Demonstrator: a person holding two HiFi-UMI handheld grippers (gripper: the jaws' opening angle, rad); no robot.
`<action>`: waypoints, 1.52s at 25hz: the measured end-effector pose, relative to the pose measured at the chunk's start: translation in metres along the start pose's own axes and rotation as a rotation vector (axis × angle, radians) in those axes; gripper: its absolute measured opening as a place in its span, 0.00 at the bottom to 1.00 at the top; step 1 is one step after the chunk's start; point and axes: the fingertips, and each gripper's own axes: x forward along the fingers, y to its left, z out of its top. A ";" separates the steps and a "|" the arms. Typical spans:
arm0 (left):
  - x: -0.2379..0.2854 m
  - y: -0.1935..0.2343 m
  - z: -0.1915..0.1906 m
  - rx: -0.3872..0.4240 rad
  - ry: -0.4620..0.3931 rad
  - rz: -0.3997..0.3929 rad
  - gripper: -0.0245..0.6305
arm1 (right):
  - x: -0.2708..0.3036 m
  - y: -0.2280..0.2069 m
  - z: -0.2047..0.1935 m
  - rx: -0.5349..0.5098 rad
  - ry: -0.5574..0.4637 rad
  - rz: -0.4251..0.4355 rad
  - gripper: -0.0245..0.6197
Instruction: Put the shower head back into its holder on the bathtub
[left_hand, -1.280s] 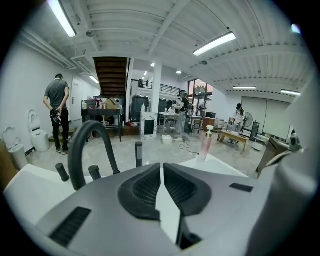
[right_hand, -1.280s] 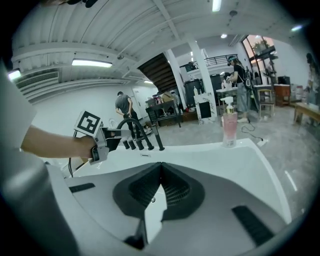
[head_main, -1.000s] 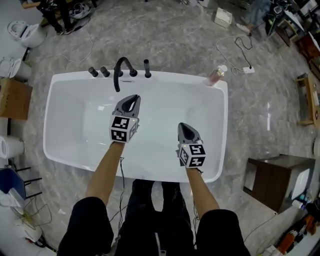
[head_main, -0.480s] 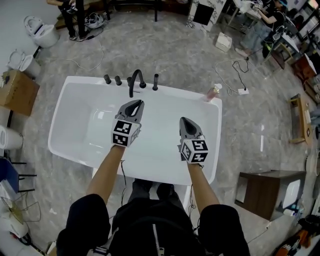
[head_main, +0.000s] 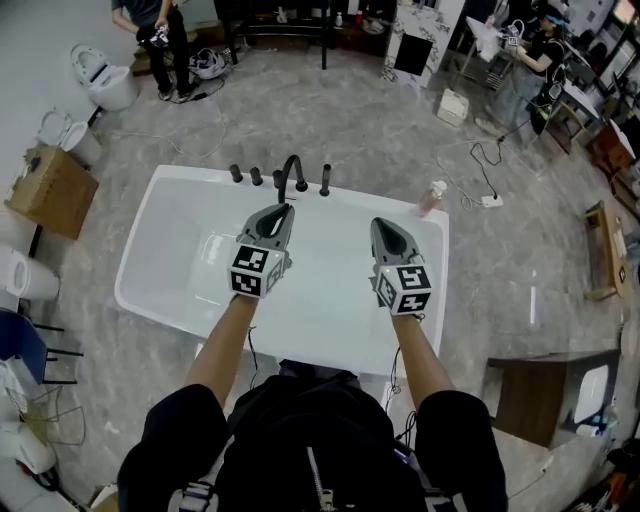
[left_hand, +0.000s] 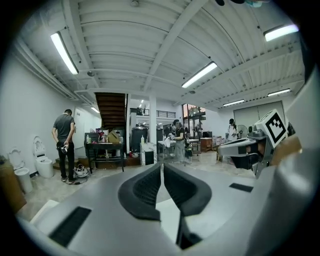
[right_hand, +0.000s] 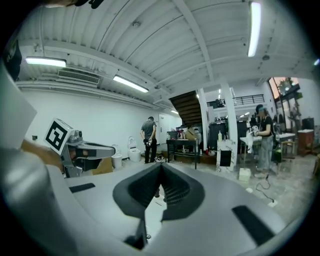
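A white bathtub (head_main: 160, 290) lies below me. On its far rim stand a curved black spout (head_main: 290, 172), two black knobs (head_main: 246, 175) and a slim black shower head (head_main: 325, 180), upright to the right of the spout. My left gripper (head_main: 282, 210) hovers over the tub near the spout, shut and empty; its jaws (left_hand: 161, 167) meet with nothing between them. My right gripper (head_main: 381, 226) hovers beside it, also shut and empty (right_hand: 160, 168). Both point roughly level across the room, well above the tub. Neither touches the shower head.
A pink bottle (head_main: 432, 198) stands on the tub's far right corner. A cardboard box (head_main: 55, 190) and toilets (head_main: 100, 78) are at the left, a brown cabinet (head_main: 540, 395) at the right. A person (head_main: 150, 25) stands at the back left, cables (head_main: 480, 160) lie on the floor.
Both grippers have risen from low inside the tub to well above it, staying shut and empty. My view has pulled back, so the tub looks smaller and lower.
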 end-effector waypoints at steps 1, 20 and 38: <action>-0.003 -0.001 0.004 -0.004 -0.011 0.002 0.10 | -0.001 0.002 0.006 -0.005 -0.011 0.002 0.04; -0.017 -0.019 0.003 -0.004 -0.028 -0.011 0.10 | -0.011 0.009 0.001 0.008 -0.015 0.004 0.04; -0.017 -0.019 -0.010 -0.027 -0.013 0.001 0.10 | -0.013 0.011 -0.012 0.007 0.007 0.011 0.04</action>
